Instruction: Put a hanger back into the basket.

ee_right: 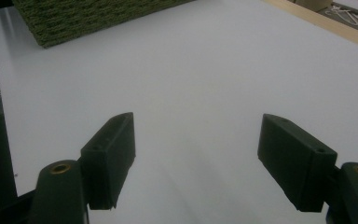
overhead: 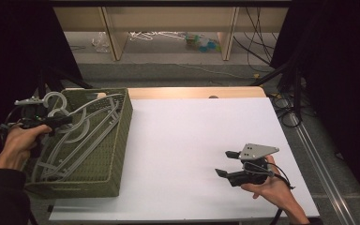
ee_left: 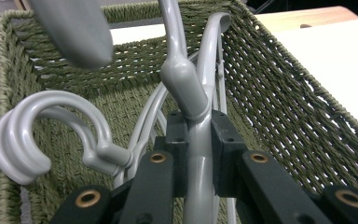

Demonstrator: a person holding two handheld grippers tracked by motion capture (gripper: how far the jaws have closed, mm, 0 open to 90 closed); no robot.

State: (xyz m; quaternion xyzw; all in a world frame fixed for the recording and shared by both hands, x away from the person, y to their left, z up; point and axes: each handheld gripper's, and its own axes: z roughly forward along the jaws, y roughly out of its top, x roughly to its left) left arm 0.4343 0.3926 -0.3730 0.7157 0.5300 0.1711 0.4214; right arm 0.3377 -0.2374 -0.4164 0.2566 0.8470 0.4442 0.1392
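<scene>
Left gripper [ee_left: 198, 140]: jaws clamped on the neck of a grey plastic hanger [ee_left: 186, 88], just below its hook, over the near-left corner of the green woven basket [overhead: 122, 136] holding more grey hangers. Right gripper [overhead: 229, 164]: jaws spread wide, holding nothing, above the bare white table [overhead: 187, 140], well apart from the basket.

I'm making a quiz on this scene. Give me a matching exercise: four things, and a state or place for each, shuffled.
Things:
1. left gripper
2. right gripper
3. basket
4. hangers

States:
A. open over the white table
B. lying in the basket
C. shut on a hanger
D. at the table's left edge

Pairs: 1-C, 2-A, 3-D, 4-B
</scene>
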